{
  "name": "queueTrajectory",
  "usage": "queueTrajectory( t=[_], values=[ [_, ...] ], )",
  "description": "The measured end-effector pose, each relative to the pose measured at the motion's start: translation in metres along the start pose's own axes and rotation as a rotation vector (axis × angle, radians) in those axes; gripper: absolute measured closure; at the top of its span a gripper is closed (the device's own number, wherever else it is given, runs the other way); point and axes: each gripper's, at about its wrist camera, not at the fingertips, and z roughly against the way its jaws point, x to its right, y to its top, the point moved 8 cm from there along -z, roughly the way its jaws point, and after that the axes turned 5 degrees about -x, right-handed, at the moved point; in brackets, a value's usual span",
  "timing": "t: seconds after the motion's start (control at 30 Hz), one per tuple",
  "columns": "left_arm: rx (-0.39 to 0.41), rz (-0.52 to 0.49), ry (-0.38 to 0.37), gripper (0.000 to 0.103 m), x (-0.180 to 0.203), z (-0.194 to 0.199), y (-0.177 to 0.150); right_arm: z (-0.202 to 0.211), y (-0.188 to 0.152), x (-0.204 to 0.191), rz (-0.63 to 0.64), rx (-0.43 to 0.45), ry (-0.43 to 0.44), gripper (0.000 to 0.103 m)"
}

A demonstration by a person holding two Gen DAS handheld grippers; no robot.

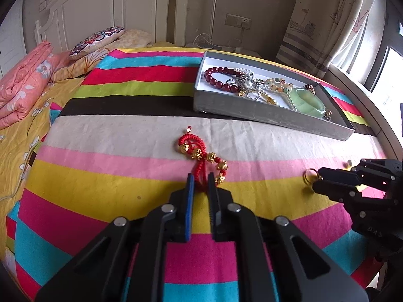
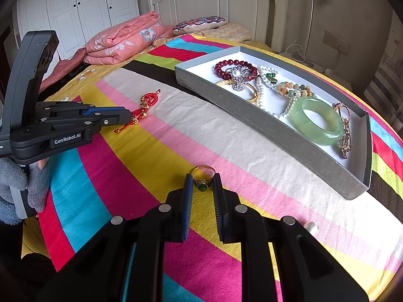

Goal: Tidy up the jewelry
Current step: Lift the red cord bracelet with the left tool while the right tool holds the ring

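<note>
Right gripper [image 2: 202, 186]: jaws apart, straddling the gold ring with a green stone [image 2: 203, 179], not yet clamped. Stone end between the fingertips, gold hoop just beyond them, lying flat on the striped bedspread [image 2: 141, 166]. Nothing to reach for here; a plain closing of the jaws probably enough, the risk being the thin hoop slipping out forward.

Left gripper [image 1: 200, 182]: jaws narrowly apart, tips at the near end of the red knotted cord bracelet with gold beads [image 1: 201, 156]. Red cord tail between the tips; whether pinched or merely flanked, impossible to tell. Long axis running away from the jaws and slightly leftward, gold beads just ahead and to the right of the tips.

Farther ahead of both pairs of jaws, to the right: shallow grey cardboard tray with white lining [image 2: 264, 123], long side angled across the bed. Inside, a dark red bead bracelet [image 2: 235, 69], a pale green jade bangle [image 2: 316, 120], pearl strands and a brooch. Right gripper the nearer one to the tray; likely carry forward and rightward over the near wall.
</note>
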Motion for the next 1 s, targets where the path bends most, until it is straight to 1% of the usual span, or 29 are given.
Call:
queueTrajectory(
  t=[0.03,0.07,0.2,0.37,0.47,0.63,0.83,0.9,1.0],
  values=[
    [0.003,0.008,-0.001,0.095,-0.001,0.001,-0.001,0.000,0.000,0.000,-0.001,0.000,-0.002,0.087],
    [0.004,0.017,0.005,0.103,-0.003,0.001,-0.001,0.000,0.000,0.000,-0.004,0.001,-0.006,0.087],
    [0.002,0.059,-0.019,0.103,-0.011,0.002,-0.003,0.002,0.001,0.004,-0.021,0.012,-0.003,0.087],
    [0.018,0.069,-0.026,0.103,-0.012,0.006,-0.003,0.005,0.002,0.005,-0.026,0.026,-0.003,0.087],
    [0.019,0.084,-0.052,0.103,-0.013,0.009,-0.003,0.008,0.003,0.006,-0.033,0.039,0.000,0.087],
    [0.039,0.084,-0.060,0.103,-0.010,0.020,0.001,0.013,0.006,0.001,-0.038,0.059,0.024,0.087],
    [0.079,0.069,-0.073,0.103,-0.004,0.039,0.011,0.023,0.012,-0.007,-0.019,0.081,0.027,0.087],
    [0.091,0.070,-0.089,0.103,-0.006,0.045,0.014,0.026,0.013,-0.008,-0.016,0.084,0.023,0.087],
    [0.101,0.091,-0.137,0.103,-0.011,0.052,0.014,0.028,0.015,-0.009,-0.011,0.086,0.016,0.087]
  ],
)
